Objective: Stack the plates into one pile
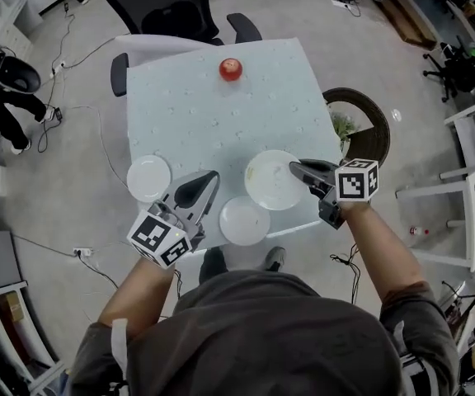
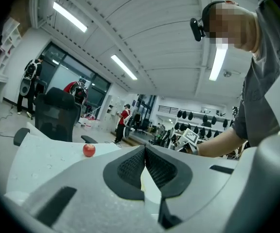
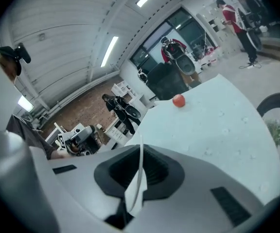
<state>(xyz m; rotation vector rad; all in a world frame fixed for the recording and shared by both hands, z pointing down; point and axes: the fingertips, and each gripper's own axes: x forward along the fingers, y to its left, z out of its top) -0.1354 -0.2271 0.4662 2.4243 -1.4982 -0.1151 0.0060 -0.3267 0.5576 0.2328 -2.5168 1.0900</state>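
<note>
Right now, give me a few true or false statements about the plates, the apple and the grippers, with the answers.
1. Three white plates are in view. True: the largest plate, the left small plate and the near small plate.
2. The right gripper is empty. False: the right gripper is shut on the largest plate's rim.
3. The apple sits on a plate. False: the apple lies on the bare table, apart from every plate.
4. The left gripper is between the two small plates. True: the head view shows the left gripper there.
</note>
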